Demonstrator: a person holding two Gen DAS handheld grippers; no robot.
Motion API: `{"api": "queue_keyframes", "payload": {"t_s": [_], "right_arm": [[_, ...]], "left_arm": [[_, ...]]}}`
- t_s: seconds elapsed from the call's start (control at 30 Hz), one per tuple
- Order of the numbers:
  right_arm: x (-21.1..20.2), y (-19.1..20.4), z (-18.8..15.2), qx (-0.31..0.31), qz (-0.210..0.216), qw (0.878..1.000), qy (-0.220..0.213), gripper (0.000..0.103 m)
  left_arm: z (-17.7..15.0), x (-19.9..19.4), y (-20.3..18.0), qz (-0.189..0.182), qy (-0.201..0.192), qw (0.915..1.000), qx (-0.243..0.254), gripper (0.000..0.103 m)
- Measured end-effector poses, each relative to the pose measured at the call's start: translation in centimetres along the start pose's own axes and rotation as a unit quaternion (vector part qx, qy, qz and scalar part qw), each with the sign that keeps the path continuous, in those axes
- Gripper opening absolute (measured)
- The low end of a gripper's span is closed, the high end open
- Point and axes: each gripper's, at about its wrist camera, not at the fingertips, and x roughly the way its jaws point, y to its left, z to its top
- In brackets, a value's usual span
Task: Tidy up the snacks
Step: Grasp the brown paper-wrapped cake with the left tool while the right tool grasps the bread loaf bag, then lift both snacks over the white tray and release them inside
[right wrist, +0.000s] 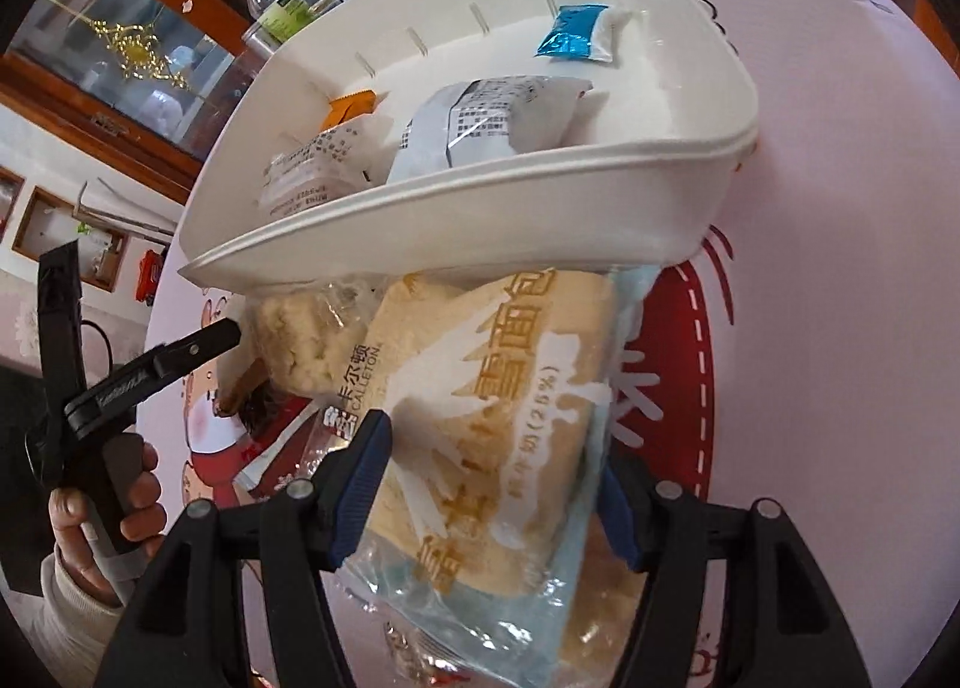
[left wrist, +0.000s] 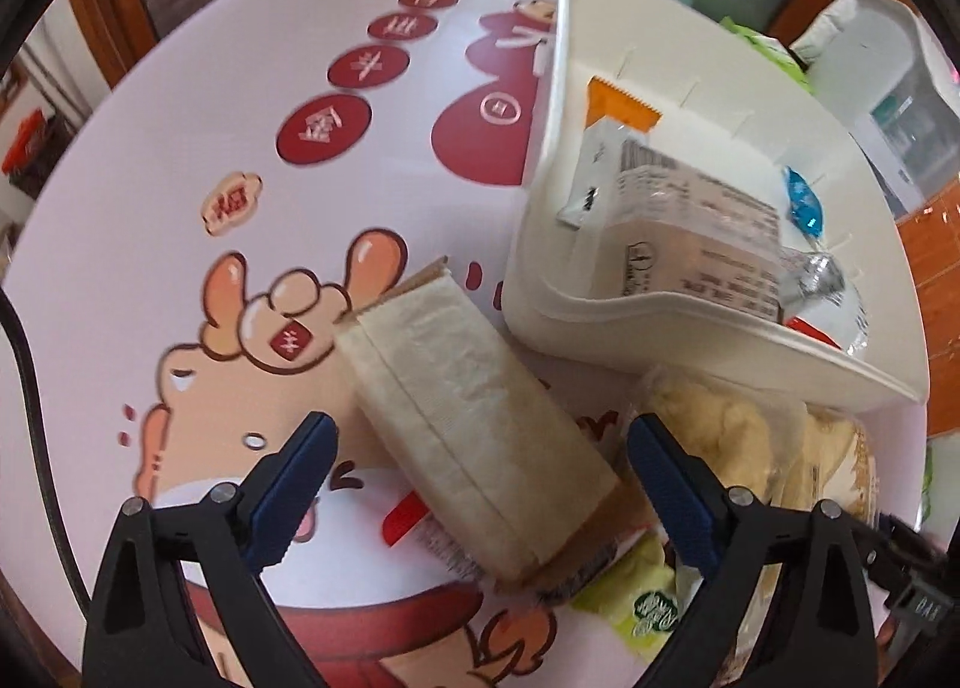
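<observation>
A crumbly yellow snack pack (left wrist: 744, 436) and a green sachet (left wrist: 651, 610) crowd the tabletop (left wrist: 180, 147) at 5 o'clock in the left wrist view. The left gripper (left wrist: 480, 478) straddles a wrapped sandwich (left wrist: 474, 418) with its fingers spread wide, not pressing it; the right gripper (right wrist: 492, 490) clamps a bagged bread loaf (right wrist: 498, 418). At 12 o'clock of the loaf, the white bin (right wrist: 420, 220) holds several packets, a blue sachet (right wrist: 570, 30) among them.

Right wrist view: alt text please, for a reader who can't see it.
The right gripper is closed on a bagged bread loaf on the pink table, just in front of a white bin holding small snack packets. At left, a hand holds the left gripper.
</observation>
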Motion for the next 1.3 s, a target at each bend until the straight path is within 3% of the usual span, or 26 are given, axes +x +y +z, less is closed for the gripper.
{"api": "queue_keyframes", "payload": {"t_s": [0.1, 0.27, 0.43, 0.67, 1.0, 1.3], "right_arm": [[0.3, 0.0, 0.2, 0.002, 0.005, 1.000, 0.001, 0.062], [-0.3, 0.2, 0.0, -0.010, -0.001, 1.000, -0.010, 0.040], [-1.5, 1.5, -0.5, -0.033, -0.010, 0.999, -0.030, 0.028], [-3.5, 4.0, -1.4, -0.075, -0.018, 0.996, -0.055, 0.021], [-7.4, 5.2, -2.9, -0.080, 0.001, 0.993, -0.089, 0.020], [-13.4, 7.6, -3.8, -0.106, -0.002, 0.982, -0.156, 0.020]], "left_arm": [[0.3, 1.1, 0.3, -0.004, 0.017, 0.9996, -0.020, 0.088], [0.3, 1.1, -0.2, 0.012, 0.006, 0.9998, -0.012, 0.065], [-0.1, 0.4, 0.1, 0.029, -0.006, 0.9995, -0.011, 0.057], [-1.5, -2.8, 1.3, 0.035, -0.047, 0.9983, -0.001, 0.056], [-4.4, -11.8, 2.3, -0.036, -0.114, 0.9928, 0.009, 0.056], [-5.5, -21.2, -2.4, -0.058, -0.184, 0.9759, 0.102, 0.056]]}}
